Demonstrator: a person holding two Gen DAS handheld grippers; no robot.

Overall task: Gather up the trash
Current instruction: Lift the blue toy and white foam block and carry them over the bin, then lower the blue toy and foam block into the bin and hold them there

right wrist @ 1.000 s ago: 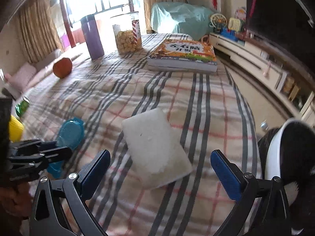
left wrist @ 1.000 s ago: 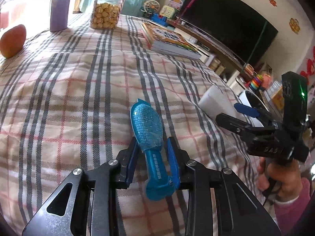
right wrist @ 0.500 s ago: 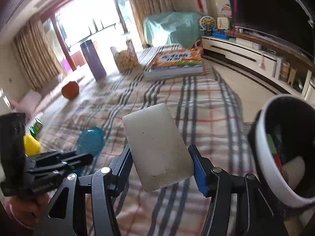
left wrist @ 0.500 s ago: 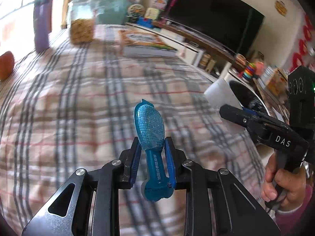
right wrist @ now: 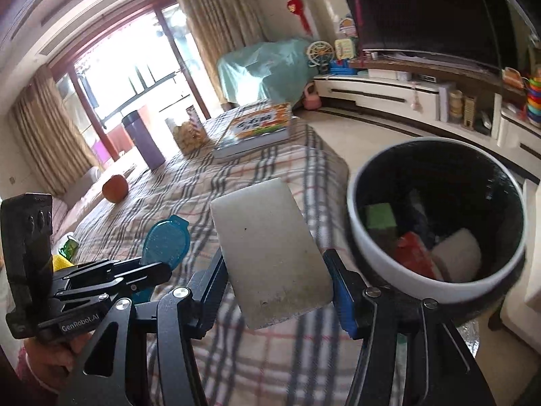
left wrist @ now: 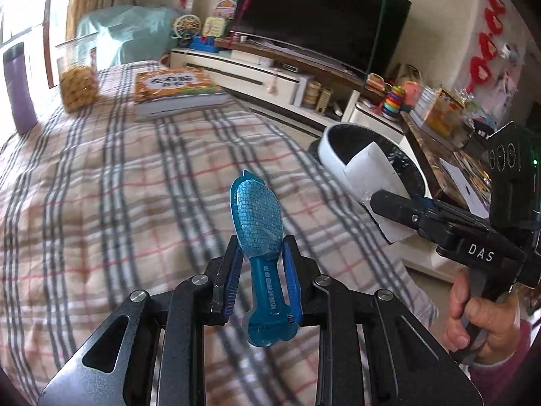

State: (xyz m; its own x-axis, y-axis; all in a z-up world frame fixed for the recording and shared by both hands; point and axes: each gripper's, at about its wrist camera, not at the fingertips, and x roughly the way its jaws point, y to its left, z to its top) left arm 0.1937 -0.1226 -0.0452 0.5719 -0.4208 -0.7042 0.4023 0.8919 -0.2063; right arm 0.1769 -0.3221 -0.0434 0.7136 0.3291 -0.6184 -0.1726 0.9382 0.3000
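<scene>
My left gripper (left wrist: 262, 250) is shut on a blue see-through plastic wrapper (left wrist: 257, 213), held up above the checked tablecloth (left wrist: 118, 203). My right gripper (right wrist: 274, 267) is shut on a white foam slab (right wrist: 267, 237), its pads pressing both long edges. The slab hangs over the table's edge, just left of a white-rimmed bin (right wrist: 372, 253) with a black liner and several bits of trash inside. In the left wrist view the right gripper (left wrist: 399, 203) carries the slab (left wrist: 368, 169) in front of the bin (left wrist: 331, 149). In the right wrist view the left gripper (right wrist: 148, 270) and wrapper (right wrist: 165, 240) are at lower left.
On the far end of the table lie a thick book (right wrist: 257, 128), a snack jar (right wrist: 189, 135), a purple tumbler (right wrist: 142, 138) and an orange fruit (right wrist: 115, 187). A yellow thing (right wrist: 61, 262) and a green one (right wrist: 69, 245) sit at the left. A TV cabinet (left wrist: 270, 77) stands beyond the bin.
My right gripper closed on the foam slab and lifted it off the cloth. Both grippers rose and swung right towards the bin, the left one still carrying the wrapper.
</scene>
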